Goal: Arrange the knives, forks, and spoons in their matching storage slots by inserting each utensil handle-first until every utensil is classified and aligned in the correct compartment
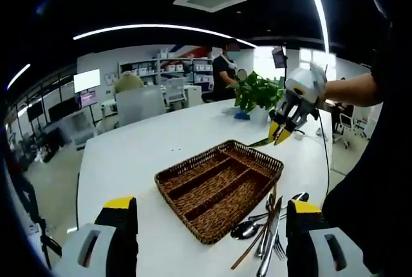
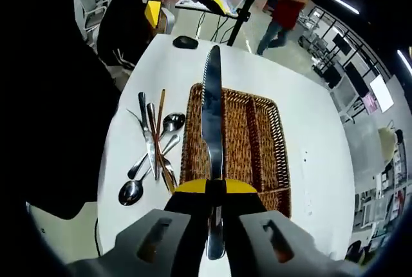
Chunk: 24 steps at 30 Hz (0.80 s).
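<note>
My right hand-held gripper (image 2: 215,190) is clamped on a smooth steel table knife (image 2: 212,122), its serrated blade pointing away above the rectangular woven wicker cutlery tray (image 2: 264,142) on the white desk (image 2: 322,161). My left hand-held gripper (image 1: 209,216) gapes wide, holding nothing. Shiny spoons and forks (image 2: 151,154) lie heaped beside the tray near the desk's edge.

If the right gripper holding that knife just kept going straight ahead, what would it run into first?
Probably the wicker tray. The right gripper is shut on the knife, whose blade points forward over the tray's compartments, so the blade tip would likely meet the basket before anything else. Depth is hard to judge.
</note>
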Available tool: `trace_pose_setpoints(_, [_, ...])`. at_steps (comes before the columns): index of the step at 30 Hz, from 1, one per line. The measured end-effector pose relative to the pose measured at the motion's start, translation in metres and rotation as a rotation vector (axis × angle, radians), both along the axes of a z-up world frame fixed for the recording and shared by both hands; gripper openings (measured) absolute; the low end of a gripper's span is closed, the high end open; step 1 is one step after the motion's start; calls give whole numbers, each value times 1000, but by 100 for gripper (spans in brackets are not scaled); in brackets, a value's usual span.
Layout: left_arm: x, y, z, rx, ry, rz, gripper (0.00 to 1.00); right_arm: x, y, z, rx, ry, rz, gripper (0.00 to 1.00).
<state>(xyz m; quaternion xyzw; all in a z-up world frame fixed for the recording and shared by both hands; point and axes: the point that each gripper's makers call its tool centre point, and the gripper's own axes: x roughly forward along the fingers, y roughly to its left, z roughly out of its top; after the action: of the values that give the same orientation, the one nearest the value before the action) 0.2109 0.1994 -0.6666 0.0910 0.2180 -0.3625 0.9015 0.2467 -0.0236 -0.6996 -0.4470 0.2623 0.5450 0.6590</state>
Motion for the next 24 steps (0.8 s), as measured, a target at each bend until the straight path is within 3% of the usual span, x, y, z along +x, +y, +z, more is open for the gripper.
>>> trace_pose_setpoints(8, [-5, 4, 1, 13, 3, 3, 100, 15, 12, 20, -7, -19, 31, 3])
trace_pose_setpoints(24, [-5, 1, 10, 14, -10, 0, 100, 25, 20, 34, -22, -46, 40, 3])
